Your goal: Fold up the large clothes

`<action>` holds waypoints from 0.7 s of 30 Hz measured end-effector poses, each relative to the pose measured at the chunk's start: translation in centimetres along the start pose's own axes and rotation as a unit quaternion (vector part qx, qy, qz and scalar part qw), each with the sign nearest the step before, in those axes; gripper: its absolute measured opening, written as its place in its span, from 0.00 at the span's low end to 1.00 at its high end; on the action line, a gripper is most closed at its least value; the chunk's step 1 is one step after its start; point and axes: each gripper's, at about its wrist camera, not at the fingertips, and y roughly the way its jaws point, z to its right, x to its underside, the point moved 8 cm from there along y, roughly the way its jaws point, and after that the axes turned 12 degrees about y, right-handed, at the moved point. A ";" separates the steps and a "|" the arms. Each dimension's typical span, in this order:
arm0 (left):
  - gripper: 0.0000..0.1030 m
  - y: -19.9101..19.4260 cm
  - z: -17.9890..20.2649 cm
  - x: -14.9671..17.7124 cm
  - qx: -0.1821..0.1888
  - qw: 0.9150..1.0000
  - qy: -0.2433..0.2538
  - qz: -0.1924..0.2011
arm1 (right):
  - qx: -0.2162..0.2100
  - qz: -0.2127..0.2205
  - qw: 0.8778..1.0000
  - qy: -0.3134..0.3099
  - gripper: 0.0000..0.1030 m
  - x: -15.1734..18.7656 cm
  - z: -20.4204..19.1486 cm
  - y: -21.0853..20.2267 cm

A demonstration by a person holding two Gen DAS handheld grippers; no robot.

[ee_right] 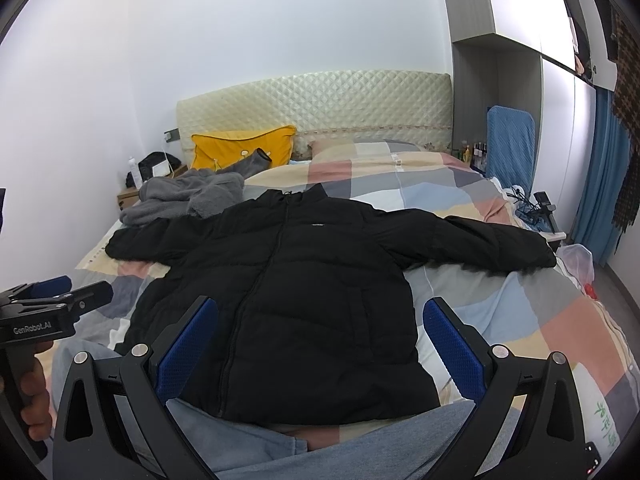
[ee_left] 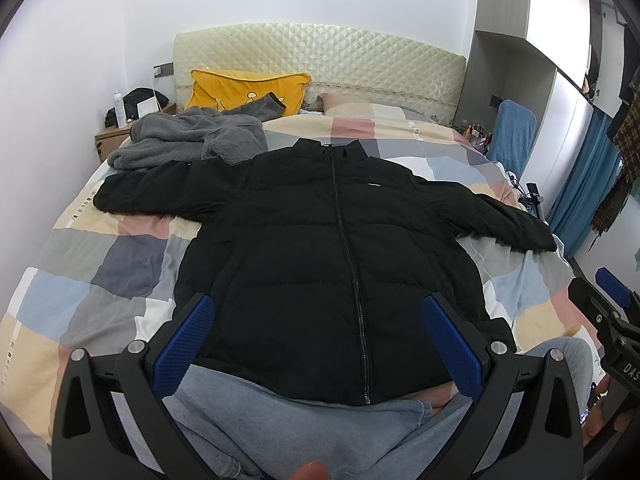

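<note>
One black jacket [ee_left: 320, 248] lies flat on the bed [ee_left: 80, 280], both sleeves spread. One grey fleece [ee_left: 188, 140], one yellow pillow [ee_left: 244, 88]. Two grippers, left [ee_left: 316, 344] and right [ee_right: 320, 344], both spread wide, empty.

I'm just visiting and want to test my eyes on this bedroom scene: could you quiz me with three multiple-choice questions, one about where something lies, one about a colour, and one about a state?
1. Where does the grey fleece garment lie?
A. On the floor
B. On the bed by the jacket's sleeve, near the headboard
C. Under the jacket's hem

2. What colour is the pillow?
A. Yellow
B. Green
C. White

3. How is the black jacket lying?
A. Folded in half
B. Rolled up
C. Spread flat, zipped, sleeves out

Answers:
1 B, it sits heaped beside one sleeve toward the headboard.
2 A, it shows bright yellow against the headboard.
3 C, both sleeves stretch sideways and the zip runs closed down the front.
</note>
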 end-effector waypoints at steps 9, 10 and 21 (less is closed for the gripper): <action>1.00 0.1 -0.1 0.1 0.000 1.000 -0.003 -0.001 | -0.003 -0.002 1.000 -0.001 1.00 0.0 -0.5 0.4; 1.00 0.2 -0.1 0.1 -0.001 1.000 -0.003 -0.002 | -0.004 -0.002 1.000 -0.002 1.00 0.1 -0.5 0.4; 1.00 0.8 -0.3 -1.0 0.002 1.000 -0.015 -0.005 | -0.014 0.003 1.000 -0.015 1.00 -1.5 0.1 1.0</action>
